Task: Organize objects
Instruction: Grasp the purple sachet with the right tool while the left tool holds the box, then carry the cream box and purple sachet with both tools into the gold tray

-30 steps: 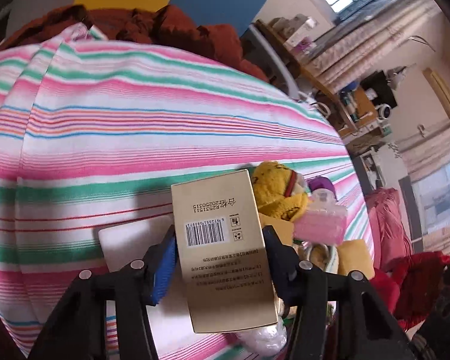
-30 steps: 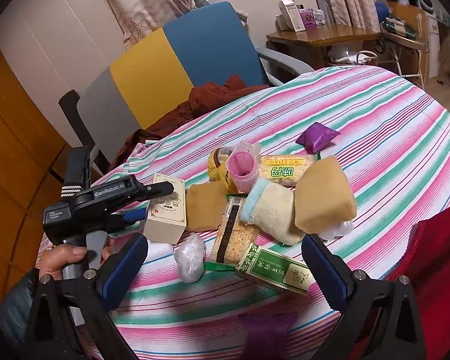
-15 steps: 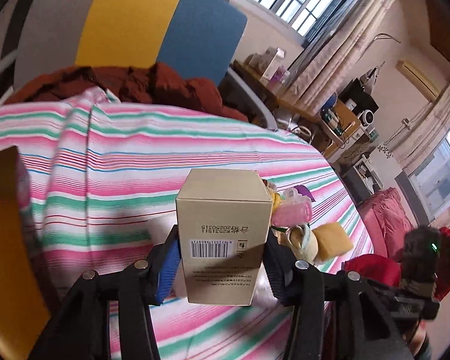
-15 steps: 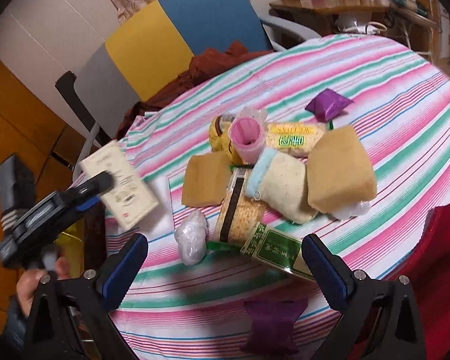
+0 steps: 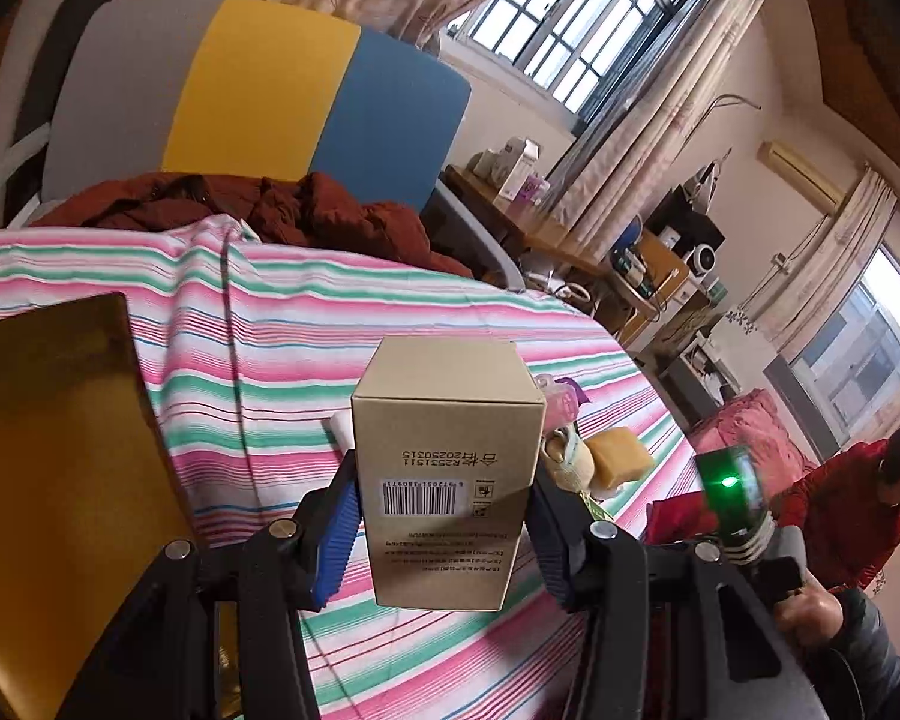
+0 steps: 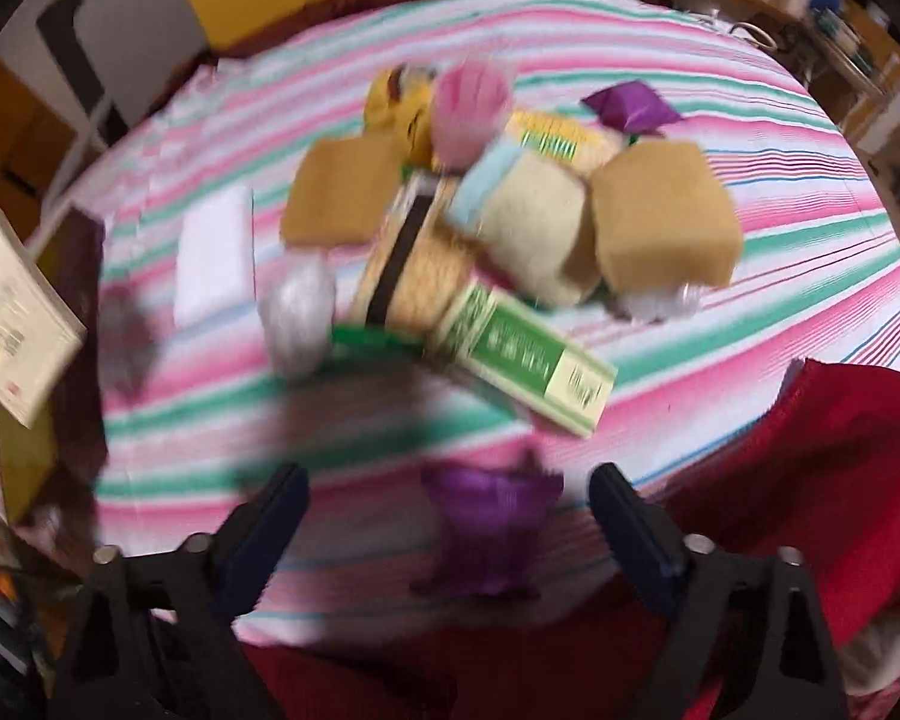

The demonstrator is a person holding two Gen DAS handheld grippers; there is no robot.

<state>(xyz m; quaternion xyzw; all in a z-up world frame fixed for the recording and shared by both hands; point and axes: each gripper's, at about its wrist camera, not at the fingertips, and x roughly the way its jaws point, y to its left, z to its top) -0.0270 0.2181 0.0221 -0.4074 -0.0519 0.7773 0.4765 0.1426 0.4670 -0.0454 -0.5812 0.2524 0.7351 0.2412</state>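
My left gripper [image 5: 441, 516] is shut on a tan cardboard box [image 5: 444, 468] with a barcode and holds it in the air above the striped tablecloth [image 5: 270, 348]. The same box [image 6: 12, 312] shows at the left edge of the blurred right wrist view. My right gripper [image 6: 444, 516] is open and empty, with a purple packet [image 6: 486, 516] lying between its fingers on the cloth. Beyond it lies a pile: a green box [image 6: 528, 360], a tan sponge [image 6: 660, 222], a cream mitt [image 6: 534, 222], a cracker pack [image 6: 414, 276] and a pink cup [image 6: 468, 102].
A yellow-brown bin [image 5: 48, 468] stands at the left beside the table. A grey, yellow and blue chair [image 5: 258, 102] with a brown coat [image 5: 258, 210] is behind the table. A white card [image 6: 213, 258] and another purple packet [image 6: 627, 108] lie on the cloth.
My left gripper has lifted the box higher and swung it left toward the bin. My right gripper has dropped toward the near purple packet, and its view has blurred.
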